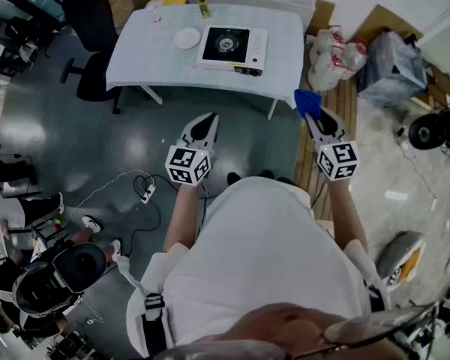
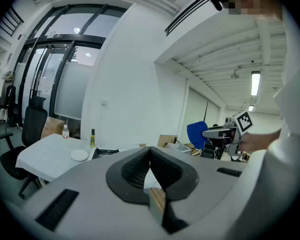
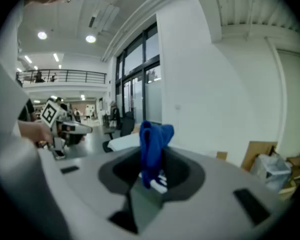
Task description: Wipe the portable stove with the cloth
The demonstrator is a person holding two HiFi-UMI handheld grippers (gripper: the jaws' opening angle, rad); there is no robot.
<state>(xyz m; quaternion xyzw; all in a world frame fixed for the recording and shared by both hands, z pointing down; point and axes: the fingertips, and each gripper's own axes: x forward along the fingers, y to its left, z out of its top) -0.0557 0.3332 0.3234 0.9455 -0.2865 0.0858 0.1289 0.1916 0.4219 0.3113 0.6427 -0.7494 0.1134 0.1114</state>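
The portable stove (image 1: 232,49), white with a black top and a round burner, sits on the white table (image 1: 157,58) well ahead of me. My right gripper (image 1: 313,109) is shut on a blue cloth (image 1: 307,100), which stands up between its jaws in the right gripper view as a bunched blue cloth (image 3: 152,146). My left gripper (image 1: 207,122) is shut with nothing in it; its dark pads (image 2: 140,169) meet. Both grippers hang over the floor, short of the table. In the left gripper view the stove (image 2: 106,152) shows far off, and the right gripper with the cloth (image 2: 197,132) is at the right.
A white plate (image 1: 187,38) lies left of the stove, with a small bottle (image 1: 203,7) at the table's far edge. A black office chair (image 1: 96,32) stands at the table's left. Bags (image 1: 337,58) and wooden boards (image 1: 345,103) crowd the right. A cable and power strip (image 1: 146,192) lie on the floor.
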